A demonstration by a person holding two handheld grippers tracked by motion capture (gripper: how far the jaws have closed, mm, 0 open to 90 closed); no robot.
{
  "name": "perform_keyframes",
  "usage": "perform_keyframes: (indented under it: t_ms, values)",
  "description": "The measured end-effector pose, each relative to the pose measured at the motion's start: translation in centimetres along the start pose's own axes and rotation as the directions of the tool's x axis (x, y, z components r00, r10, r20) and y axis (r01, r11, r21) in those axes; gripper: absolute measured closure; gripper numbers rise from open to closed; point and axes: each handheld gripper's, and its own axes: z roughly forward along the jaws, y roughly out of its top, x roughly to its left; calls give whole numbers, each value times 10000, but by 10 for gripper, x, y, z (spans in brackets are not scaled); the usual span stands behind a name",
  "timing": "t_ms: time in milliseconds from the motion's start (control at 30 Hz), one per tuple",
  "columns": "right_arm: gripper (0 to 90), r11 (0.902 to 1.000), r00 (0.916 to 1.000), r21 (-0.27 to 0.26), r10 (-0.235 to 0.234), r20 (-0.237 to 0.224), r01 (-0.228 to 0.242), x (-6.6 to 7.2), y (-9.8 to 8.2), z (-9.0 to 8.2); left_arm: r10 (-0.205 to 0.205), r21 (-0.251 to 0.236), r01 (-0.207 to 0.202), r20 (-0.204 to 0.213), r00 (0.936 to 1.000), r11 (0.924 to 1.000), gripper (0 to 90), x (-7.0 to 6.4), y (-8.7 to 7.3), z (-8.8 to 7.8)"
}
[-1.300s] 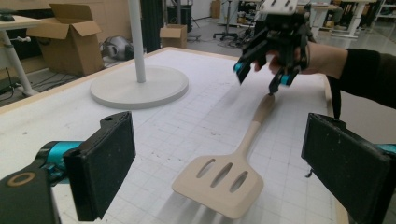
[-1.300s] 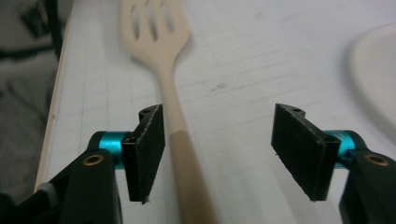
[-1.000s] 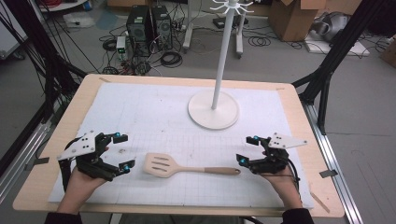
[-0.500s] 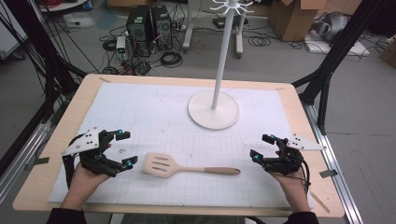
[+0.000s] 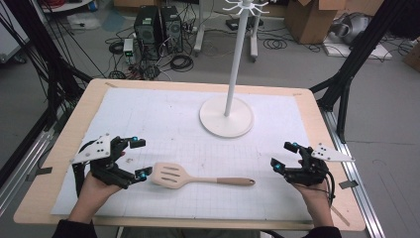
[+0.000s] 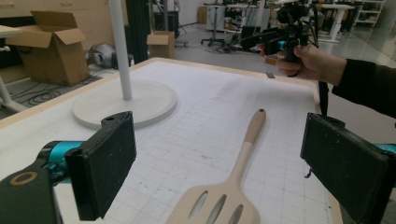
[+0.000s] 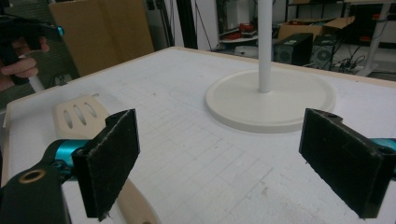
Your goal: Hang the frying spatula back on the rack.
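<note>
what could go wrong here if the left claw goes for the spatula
The spatula lies flat on the mat, so the open left claw may push its slotted blade along rather than grip it. Once lifted by the blade, the long handle may sag or swing toward the rack's base.

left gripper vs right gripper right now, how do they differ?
The left gripper sits right beside the spatula, at its slotted blade; the right gripper sits off the handle end with a clear gap. The left gripper's grey plate lies toward the table's left edge, the right gripper's toward the right edge. Shared: both are open, hold nothing, and point inward over the white mat.
</note>
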Motion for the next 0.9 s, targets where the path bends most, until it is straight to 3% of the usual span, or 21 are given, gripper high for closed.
perform_keyframes:
  t_ms: [233, 467, 900]
  values:
    - [113, 9997, 9998, -177, -172, 79, 173, -1, 1, -1, 132, 252, -145, 532, 9985, 9996, 109, -3, 14, 23]
    - [113, 9996, 9998, -215, -166, 120, 168, -4, 1, 0, 338, 864, -426, 1006, 9944, 9954, 109, -6, 27, 50]
    - [114, 9999, 9998, -65, -87, 187, 88, -7, 0, -2, 403, 2198, -769, 1667, 9852, 9725, 109, -5, 31, 95]
